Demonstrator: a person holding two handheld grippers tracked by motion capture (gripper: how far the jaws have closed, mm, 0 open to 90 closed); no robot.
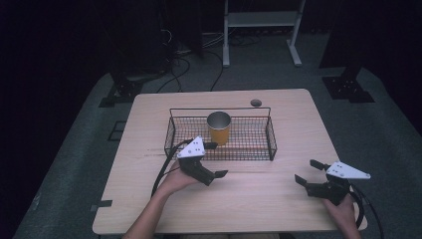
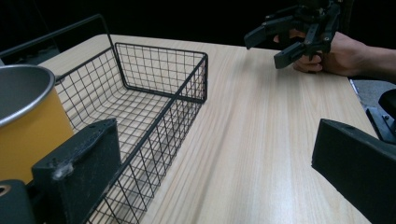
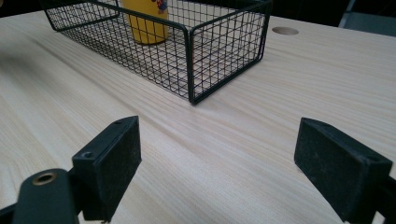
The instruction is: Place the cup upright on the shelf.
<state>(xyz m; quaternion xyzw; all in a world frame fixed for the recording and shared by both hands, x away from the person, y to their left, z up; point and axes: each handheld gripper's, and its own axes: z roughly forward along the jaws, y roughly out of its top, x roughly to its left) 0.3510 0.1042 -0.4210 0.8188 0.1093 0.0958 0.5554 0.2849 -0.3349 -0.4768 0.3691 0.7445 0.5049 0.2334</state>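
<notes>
Spanning most of the high view, a pale wooden table carried everything in the scene, with a small round hole near its far edge. A black wire basket sat across the middle of the table, its long side toward the person, a thin handle arching over its far wall. Inside the basket, toward its left half, a yellow cup with a metal rim stood upright, its mouth open to the camera and its inside grey.

At the near left, the person's left hand held the left gripper just beside the basket's near wall, its jaws spread wide, one jaw up by the wire and close to the cup, the other out over bare wood. From the left gripper view, the cup loomed just behind that jaw, the basket wall between them; whether the jaw touched the wire could not be told.

At the near right, well apart from the basket, the right hand held the right gripper low over the table, jaws likewise spread with nothing between them. The right gripper view showed bare wood between the two pads and the basket corner beyond, with the cup farther back.
</notes>
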